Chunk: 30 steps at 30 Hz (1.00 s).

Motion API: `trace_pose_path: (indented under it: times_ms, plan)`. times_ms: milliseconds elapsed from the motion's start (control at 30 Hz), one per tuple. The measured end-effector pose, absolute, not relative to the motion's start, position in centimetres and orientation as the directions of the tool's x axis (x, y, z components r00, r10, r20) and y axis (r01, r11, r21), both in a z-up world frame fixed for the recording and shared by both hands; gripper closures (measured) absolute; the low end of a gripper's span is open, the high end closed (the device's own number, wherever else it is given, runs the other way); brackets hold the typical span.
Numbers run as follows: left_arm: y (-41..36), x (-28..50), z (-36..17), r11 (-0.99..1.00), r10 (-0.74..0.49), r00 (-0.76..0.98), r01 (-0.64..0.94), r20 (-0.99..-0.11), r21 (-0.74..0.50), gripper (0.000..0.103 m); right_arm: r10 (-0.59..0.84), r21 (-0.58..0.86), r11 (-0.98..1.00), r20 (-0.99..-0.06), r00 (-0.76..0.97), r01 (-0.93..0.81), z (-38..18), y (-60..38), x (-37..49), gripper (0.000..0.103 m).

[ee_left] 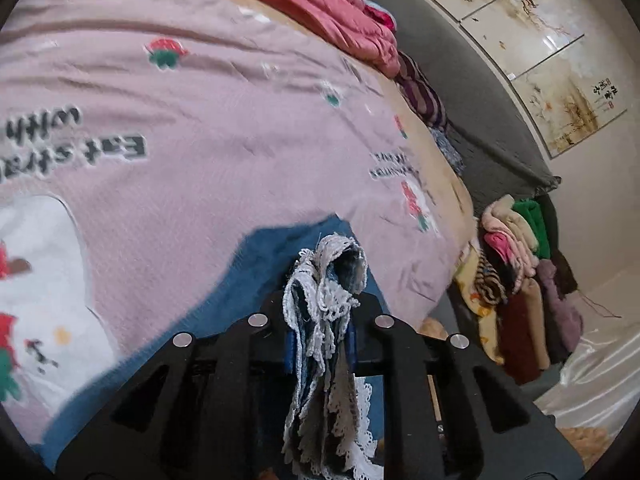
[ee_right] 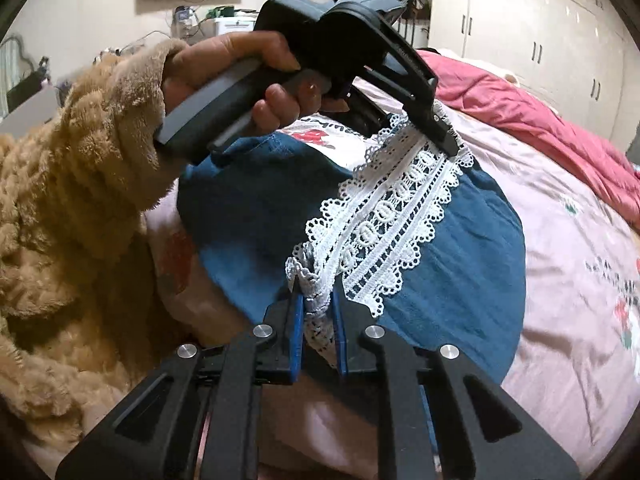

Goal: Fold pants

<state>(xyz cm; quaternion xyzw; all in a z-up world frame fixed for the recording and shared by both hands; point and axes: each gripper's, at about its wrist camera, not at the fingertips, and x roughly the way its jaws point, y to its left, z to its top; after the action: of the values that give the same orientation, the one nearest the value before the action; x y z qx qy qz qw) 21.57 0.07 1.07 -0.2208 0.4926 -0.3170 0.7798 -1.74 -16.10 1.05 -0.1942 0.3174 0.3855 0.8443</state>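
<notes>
The blue pants (ee_right: 448, 240) are lying on the bed (ee_right: 560, 240), on its pink printed cover, and their white lace hem (ee_right: 384, 220) is being held up between the two tools. The left hand-held gripper (ee_right: 448, 140) is pinching the far end of the lace, its jaws closed on the bunched trim; the person's hand (ee_right: 240, 80) in a fluffy tan sleeve (ee_right: 80, 168) is holding its handle. The right hand-held gripper (ee_right: 318, 312) is clamping the near end of the same lace edge, narrow, with the cloth between its blue pads (ee_right: 297, 332).

This seems to be the beginning of a fold: both corners of the leg end are taken. The next move probably calls for carrying the hem together toward the waist, keeping the edge stretched, so the cloth is not wrinkling underneath.
</notes>
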Motion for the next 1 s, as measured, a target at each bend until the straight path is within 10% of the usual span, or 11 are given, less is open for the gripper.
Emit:
trace_pose_path:
  times_ms: [300,1000]
  plan:
    - [1.7,23.2,-4.5,0.733,-0.676,0.258,0.131,-0.691,-0.668,0.082,0.498,-0.089,0.576,-0.75,0.435,-0.813,-2.0,-14.4,-2.5,0.075]
    - [4.0,12.2,1.6,0.839,-0.522,0.518,0.167,-0.678,-0.519,0.054,0.462,0.071,0.806,-0.697,0.549,-0.588,1.4,-26.2,1.4,0.048]
